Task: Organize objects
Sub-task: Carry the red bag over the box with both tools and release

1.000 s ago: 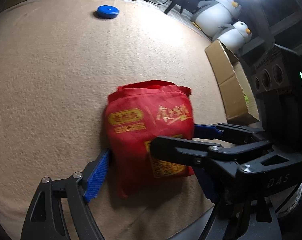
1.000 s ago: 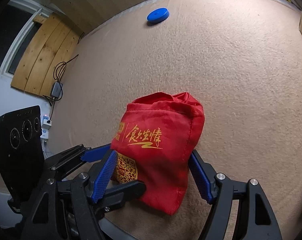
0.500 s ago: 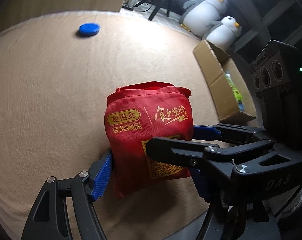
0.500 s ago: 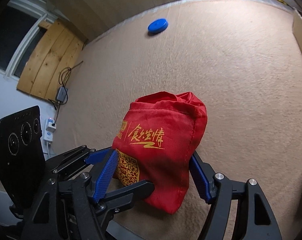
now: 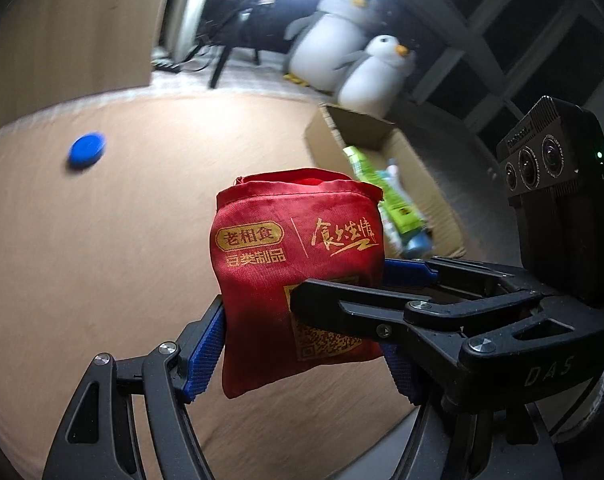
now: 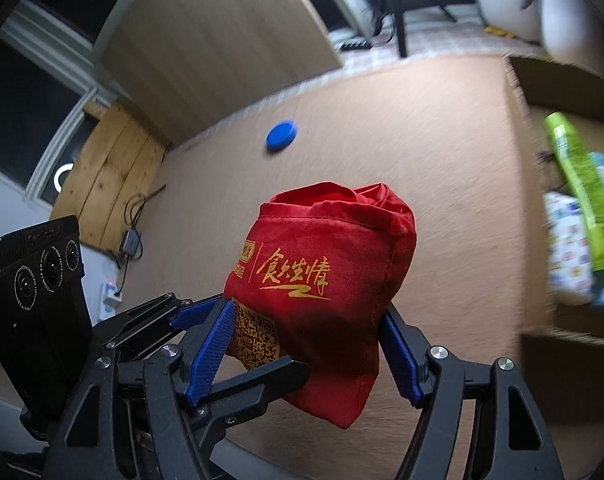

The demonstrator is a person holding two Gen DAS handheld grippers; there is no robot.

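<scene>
Left wrist view shows us carrying a red cloth bag (image 5: 298, 276) clear of the tan desk (image 5: 102, 240), with both tools clamped on it at once: the left tool (image 5: 302, 344) has its blue pads (image 5: 206, 352) pressed against the bag's lower sides, jaws standing fairly wide because the bag is bulky, and the right tool (image 6: 305, 356) grips the same lower part from the other side, one of its black fingers crossing the bag's printed face. In the right wrist view the bag bulges above the pads and sags below them, so we judge it soft and loosely filled. What worries us first is that two grips on one floppy thing must move together; if one hand leads or twists, the cloth could be dragged out from between the other pair of pads, or the contents could shift and the bag slump through. Its mouth looks open at the top, so tipping it could spill whatever is inside. A cardboard box (image 5: 401, 152) sits at the desk's far right edge, already holding a green packet (image 6: 577, 184) and other items, and we take it as the likely place for the bag; coming in low could knock its flap or wall, and a drop onto the crowded contents could leave the bag perched on top. A blue disc (image 5: 86, 155) lies well apart on the desk, out of our path.
</scene>
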